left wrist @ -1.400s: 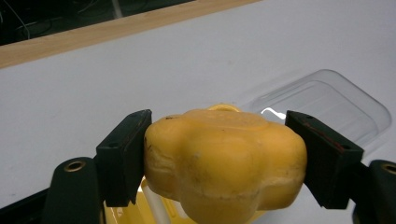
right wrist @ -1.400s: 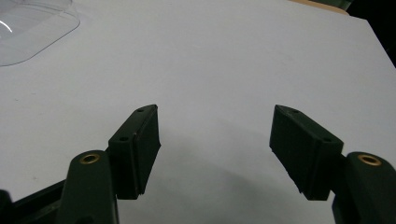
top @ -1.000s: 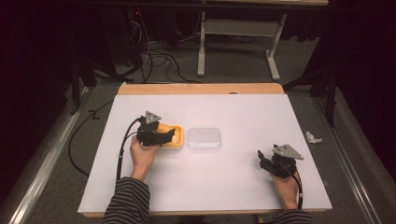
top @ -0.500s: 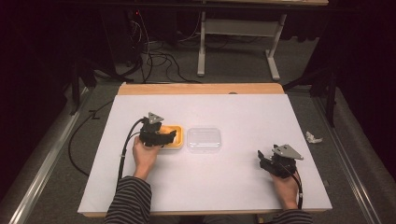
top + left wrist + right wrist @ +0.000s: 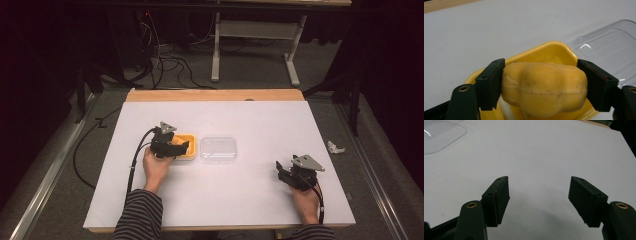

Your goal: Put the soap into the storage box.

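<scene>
— At the left gripper [image 5: 541,82], what do the jaws have?

— A yellow, lumpy, bread-like piece [image 5: 544,87], clamped between the two black jaws, one pad pressed to each end; in the left gripper view it sits above the yellow container [image 5: 554,51], whether touching its floor cannot be told; in the high view the left gripper [image 5: 172,146] sits over the container [image 5: 186,150] at the table's left-centre, held by the left hand [image 5: 156,167], a striped sleeve [image 5: 140,215] behind it.

— And beside the container?

— A clear plastic lid [image 5: 218,148], lying flat just to the container's right, close enough that the edges look to touch; the left gripper view shows its ribbed corner [image 5: 609,47] past the yellow rim.

— The other gripper?

— The right gripper [image 5: 539,195] has its jaws spread wide with nothing between them, bare white table [image 5: 544,152] beneath; in the high view it [image 5: 287,172] rests near the table's right front edge in the right hand [image 5: 305,197], well apart from container and lid; a corner of the lid [image 5: 441,135] appears at the upper left of the right gripper view.

— Beyond the table [image 5: 260,120]?

— A crumpled white scrap [image 5: 335,147] on the grey floor to the right; cables [image 5: 165,60] and a desk frame [image 5: 250,30] at the back.
</scene>
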The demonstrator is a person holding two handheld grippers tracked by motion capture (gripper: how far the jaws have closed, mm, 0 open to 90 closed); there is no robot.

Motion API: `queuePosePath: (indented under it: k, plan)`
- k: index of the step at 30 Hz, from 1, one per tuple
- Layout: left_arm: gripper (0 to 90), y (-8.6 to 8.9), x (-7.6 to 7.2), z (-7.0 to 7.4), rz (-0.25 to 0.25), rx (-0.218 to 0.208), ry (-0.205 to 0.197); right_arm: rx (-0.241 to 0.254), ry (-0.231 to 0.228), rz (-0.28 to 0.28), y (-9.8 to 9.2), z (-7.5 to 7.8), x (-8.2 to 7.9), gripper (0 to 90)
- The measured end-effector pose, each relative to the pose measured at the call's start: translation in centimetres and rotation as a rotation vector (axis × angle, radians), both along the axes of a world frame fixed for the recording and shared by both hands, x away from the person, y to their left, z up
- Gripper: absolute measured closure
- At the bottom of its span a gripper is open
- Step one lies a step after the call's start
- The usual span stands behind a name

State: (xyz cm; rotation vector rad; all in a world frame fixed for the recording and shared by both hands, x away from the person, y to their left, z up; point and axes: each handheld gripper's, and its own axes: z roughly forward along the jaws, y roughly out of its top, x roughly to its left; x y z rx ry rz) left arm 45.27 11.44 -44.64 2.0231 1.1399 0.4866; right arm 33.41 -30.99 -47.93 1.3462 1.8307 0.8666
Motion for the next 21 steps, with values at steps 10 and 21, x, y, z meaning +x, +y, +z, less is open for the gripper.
queuePosePath:
  k: [10,21]
  plan:
    - [26.1,0.19,0.06,-0.46,0.002,0.011,0.012,0.0,0.001,-0.001,0.02,0.0,-0.01,33.5]
    - [26.0,0.17,-0.16,-0.58,-0.008,0.036,0.009,-0.003,0.001,0.0,0.03,0.0,-0.01,33.5]
